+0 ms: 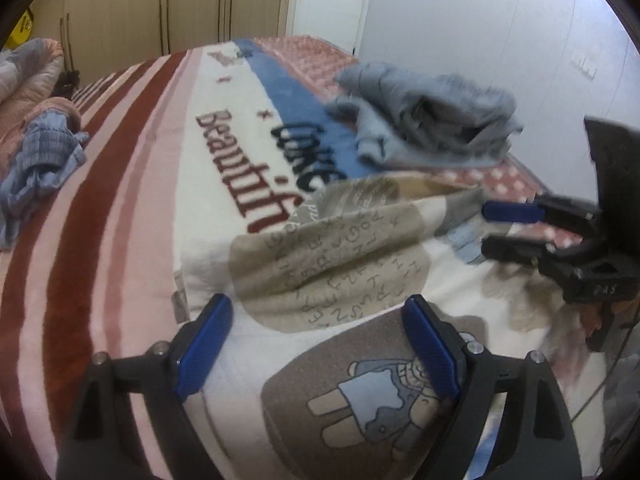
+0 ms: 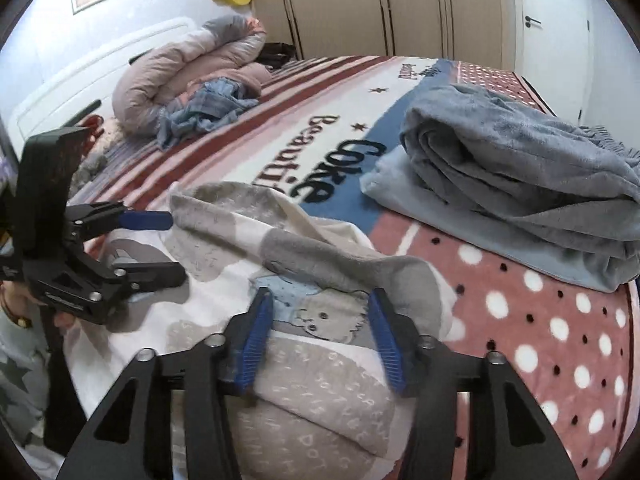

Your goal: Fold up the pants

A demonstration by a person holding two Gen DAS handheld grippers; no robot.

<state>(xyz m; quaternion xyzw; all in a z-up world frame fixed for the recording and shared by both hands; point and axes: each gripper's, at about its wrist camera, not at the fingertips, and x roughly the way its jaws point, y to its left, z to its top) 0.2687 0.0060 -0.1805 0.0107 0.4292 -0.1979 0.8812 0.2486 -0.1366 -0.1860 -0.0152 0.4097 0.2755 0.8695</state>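
Blanket (image 2: pixel 532 312) first: it covers the whole bed in stripes, lettering and polka dots, and it gives you a broad, soft surface to spread cloth on, which is likely why you are working here. At the far end a rolled duvet (image 2: pixel 180 76) is pushed up toward the headboard, out of your way, with a crumpled blue garment (image 2: pixel 208 108) against it. Nearer, to your right, a stack of grey folded clothes (image 2: pixel 516 184) sits well apart from your working patch, probably finished pieces set aside.

Right in front of you lie the pants (image 2: pixel 320 300), cream and grey with a letter print and a cartoon patch, rumpled and bunched up on the blanket's near edge; no neat fold shows yet, so I judge the task is at an early stage.

Your left gripper (image 1: pixel 316 344) hovers over the printed cloth with its fingers spread apart and nothing between them. Your right gripper (image 2: pixel 320 340) is likewise spread wide above the cartoon patch, gripping nothing. Both sit low and close to the fabric, seemingly ready to pinch an edge and pull it flat.
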